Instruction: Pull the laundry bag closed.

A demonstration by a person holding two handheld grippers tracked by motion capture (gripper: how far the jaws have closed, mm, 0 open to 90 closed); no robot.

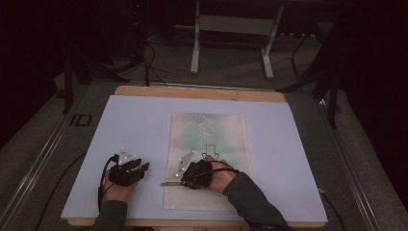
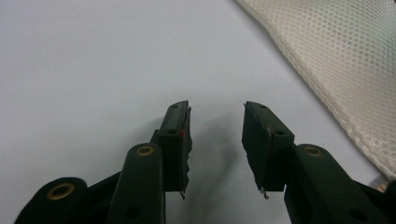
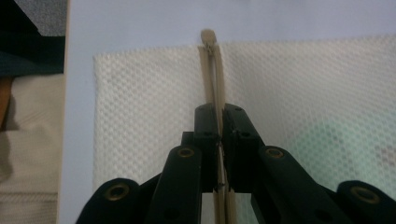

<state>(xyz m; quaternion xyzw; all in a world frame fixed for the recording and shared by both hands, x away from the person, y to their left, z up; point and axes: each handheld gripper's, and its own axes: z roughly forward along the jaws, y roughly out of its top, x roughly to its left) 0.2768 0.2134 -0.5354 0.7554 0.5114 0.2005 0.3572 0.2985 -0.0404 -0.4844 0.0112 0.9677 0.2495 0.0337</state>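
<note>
Right gripper pinches the zipper of a white mesh bag beneath it. Left gripper, jaws spread, rests on the worktop beside the bag.

From where I stand I count two grippers, one in each of the person's two hands: the left gripper near the bench's front left corner, the right gripper towards the middle of its front edge. Each has two black fingers, four in all. One white mesh bag lies on the one pale sheet that covers the bench, and one beige zip runs along the bag. One grey three-cornered plate sits on top of each gripper, two altogether. Beyond the bench's far edge stand two light metal legs of one frame.
</note>
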